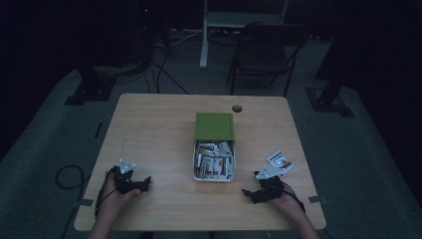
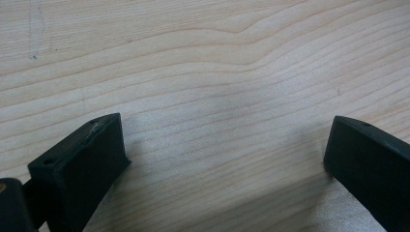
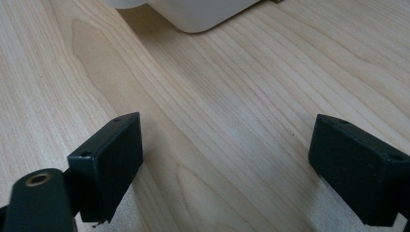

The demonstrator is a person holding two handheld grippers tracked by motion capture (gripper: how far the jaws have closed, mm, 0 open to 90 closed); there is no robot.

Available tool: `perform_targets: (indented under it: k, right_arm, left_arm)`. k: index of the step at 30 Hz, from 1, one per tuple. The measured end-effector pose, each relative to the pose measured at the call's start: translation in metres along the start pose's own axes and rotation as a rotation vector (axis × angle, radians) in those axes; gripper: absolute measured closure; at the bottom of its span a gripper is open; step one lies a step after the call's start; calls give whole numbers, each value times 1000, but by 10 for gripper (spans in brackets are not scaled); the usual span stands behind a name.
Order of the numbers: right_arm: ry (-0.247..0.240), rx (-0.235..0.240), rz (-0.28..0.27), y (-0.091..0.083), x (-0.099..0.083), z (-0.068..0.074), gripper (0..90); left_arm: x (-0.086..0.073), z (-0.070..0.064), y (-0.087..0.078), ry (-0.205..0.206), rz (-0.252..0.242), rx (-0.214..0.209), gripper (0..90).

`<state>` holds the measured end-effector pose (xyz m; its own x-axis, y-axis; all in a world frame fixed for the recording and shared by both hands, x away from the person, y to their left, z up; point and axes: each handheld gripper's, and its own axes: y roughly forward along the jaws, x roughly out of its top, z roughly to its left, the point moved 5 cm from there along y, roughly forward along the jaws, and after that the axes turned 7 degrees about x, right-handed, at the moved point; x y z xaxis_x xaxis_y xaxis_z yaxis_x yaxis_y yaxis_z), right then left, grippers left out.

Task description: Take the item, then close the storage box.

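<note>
Both fingers [image 2: 87,164] released, empty; box [image 1: 214,162] lies ahead of right gripper [image 1: 251,194], a careless reach could shove it sideways

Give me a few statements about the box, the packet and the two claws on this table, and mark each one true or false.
1. The green lid lies behind the open box. True.
2. The box is empty. False: it holds many small packets.
3. The left claw is open over bare wood. True.
4. The right claw is shut on a packet. False: it is open and holds nothing.
5. A loose packet lies on the table to the left of the box. False: it lies to its right, near the right claw.
</note>
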<state>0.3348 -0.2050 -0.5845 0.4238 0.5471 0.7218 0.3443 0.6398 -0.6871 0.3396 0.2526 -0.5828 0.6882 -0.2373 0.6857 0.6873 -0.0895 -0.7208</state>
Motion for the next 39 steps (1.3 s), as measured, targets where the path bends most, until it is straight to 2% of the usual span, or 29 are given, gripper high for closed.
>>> perform_targets:
  k: [18,20,21,22,28,32,35,39]
  right_arm:
    - [13,-4,0,0,0,0,116]
    - [20,-14,-1,0,0,-1,116]
    - [58,-55,-6,2,2,-3,116]
    - [63,-63,-7,3,3,-3,116]
    - [65,-62,-6,3,3,-2,116]
    - [63,-61,-6,3,3,-2,120]
    - [76,-30,-28,1,3,-1,139]
    - [70,-25,-36,0,3,0,138]
  left_arm:
    - [0,-1,0,-8,2,8,15]
    - [0,-1,0,-8,2,8,15]
    - [0,-1,-1,-6,4,6,15]
    - [0,-3,-1,20,-1,-19,15]
    - [1,-8,-1,42,-6,-40,15]
    - [2,-15,-3,50,-10,-85,16]
    - [5,-20,-6,68,-28,-106,16]
    - [10,-27,-9,90,-43,-121,16]
